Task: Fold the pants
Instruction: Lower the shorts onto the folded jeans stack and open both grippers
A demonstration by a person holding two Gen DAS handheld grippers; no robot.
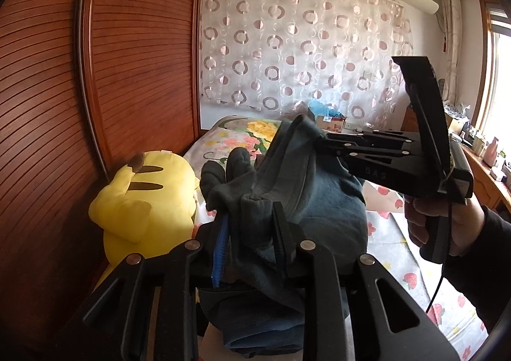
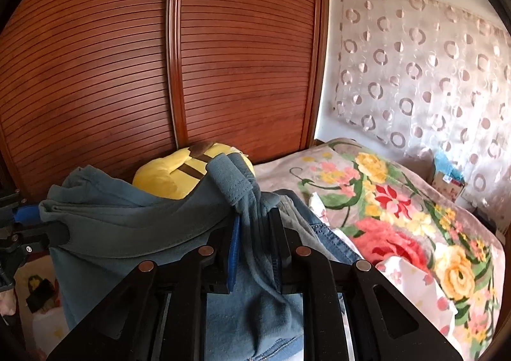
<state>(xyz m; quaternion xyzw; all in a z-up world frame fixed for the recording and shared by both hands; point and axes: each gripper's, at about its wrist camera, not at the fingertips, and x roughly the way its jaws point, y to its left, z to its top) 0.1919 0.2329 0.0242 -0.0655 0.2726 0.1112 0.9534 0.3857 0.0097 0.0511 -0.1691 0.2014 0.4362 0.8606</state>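
Both grippers are clamped on the pants (image 1: 306,201): left gripper (image 1: 252,233) pinches one bunched edge, right gripper (image 2: 255,239) another, holding them up above the bed (image 2: 399,201). Behind sits a yellow plush (image 1: 143,204) against the wardrobe (image 2: 223,57).

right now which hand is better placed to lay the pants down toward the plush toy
Left, probably. Both tongs, left and right, are shut on the pants, but the left ones are nearer the yellow plush toy.
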